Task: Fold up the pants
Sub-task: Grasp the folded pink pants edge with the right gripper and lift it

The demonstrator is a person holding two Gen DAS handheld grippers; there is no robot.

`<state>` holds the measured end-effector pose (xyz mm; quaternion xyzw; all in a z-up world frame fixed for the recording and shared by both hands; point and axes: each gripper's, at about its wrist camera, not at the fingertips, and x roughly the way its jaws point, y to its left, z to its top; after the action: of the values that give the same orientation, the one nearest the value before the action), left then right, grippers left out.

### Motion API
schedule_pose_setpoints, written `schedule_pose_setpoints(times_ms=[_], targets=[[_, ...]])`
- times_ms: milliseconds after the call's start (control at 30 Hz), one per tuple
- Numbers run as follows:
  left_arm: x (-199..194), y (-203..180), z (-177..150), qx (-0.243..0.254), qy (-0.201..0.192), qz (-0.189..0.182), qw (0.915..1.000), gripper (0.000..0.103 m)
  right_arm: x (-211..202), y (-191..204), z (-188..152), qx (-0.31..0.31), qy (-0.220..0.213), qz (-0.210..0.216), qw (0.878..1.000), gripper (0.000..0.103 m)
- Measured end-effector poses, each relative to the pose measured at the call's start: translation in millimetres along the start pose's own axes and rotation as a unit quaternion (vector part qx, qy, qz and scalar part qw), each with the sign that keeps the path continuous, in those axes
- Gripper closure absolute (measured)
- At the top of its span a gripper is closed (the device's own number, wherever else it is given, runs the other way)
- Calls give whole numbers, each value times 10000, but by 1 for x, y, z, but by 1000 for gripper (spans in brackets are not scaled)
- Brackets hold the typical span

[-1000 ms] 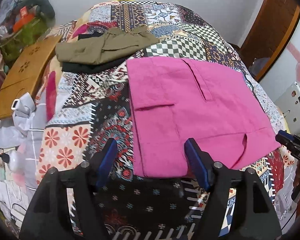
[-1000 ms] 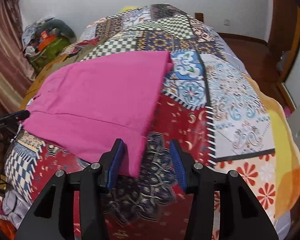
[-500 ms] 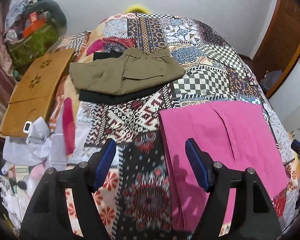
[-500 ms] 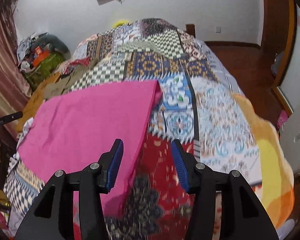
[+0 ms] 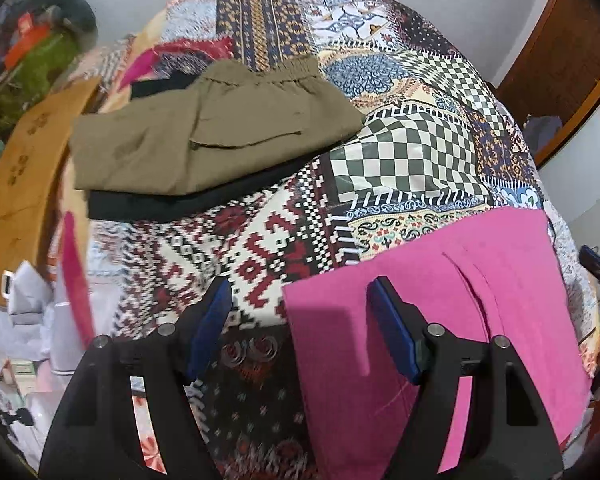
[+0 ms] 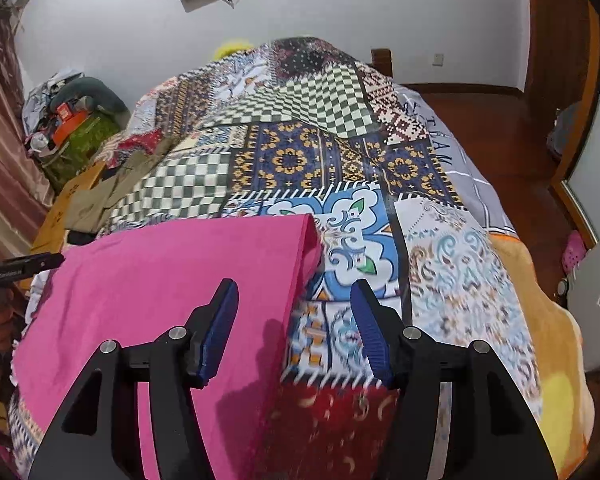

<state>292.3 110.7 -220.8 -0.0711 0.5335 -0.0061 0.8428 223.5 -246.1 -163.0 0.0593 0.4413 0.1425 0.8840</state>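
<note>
Pink pants lie folded flat on the patchwork bedspread. My left gripper hovers open above their left edge, with nothing between its blue pads. In the right wrist view the same pink pants fill the lower left. My right gripper hangs over their right edge, its jaws opening and holding nothing. The tip of the other gripper shows at the left edge of the right wrist view.
Folded olive pants rest on a black garment at the far left of the bed. A wooden board and white cloth lie at the left side. A pile of bags stands by the wall. Wooden floor lies right of the bed.
Both grippers have moved toward the far side of the bed, and the pink pants have slid lower in each view. The right gripper's jaws have widened; the left ones kept their gap.
</note>
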Motion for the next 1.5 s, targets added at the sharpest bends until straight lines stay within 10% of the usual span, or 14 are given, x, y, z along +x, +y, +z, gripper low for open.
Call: schedule_pose_setpoints(times_ms=[167, 433, 567, 1167, 1500], targets=[[19, 3, 0, -185, 247, -491, 9983, 31, 33, -10, 15, 138, 236, 142, 9995, 49], [14, 2, -6, -431, 115, -934, 9946, 67, 77, 2, 29, -151, 413, 294, 9986, 49], [4, -10, -12, -164, -233, -535, 9982, 72, 89, 10, 30, -377, 565, 389, 9969, 80], [-16, -5, -29, 448, -860, 1411, 9852, 50, 86, 13, 24, -966, 607, -533, 9920, 96], [-49, -4, -17, 228, -850, 751, 9933, 48, 17, 20, 41, -656, 4, -106, 9978, 74]])
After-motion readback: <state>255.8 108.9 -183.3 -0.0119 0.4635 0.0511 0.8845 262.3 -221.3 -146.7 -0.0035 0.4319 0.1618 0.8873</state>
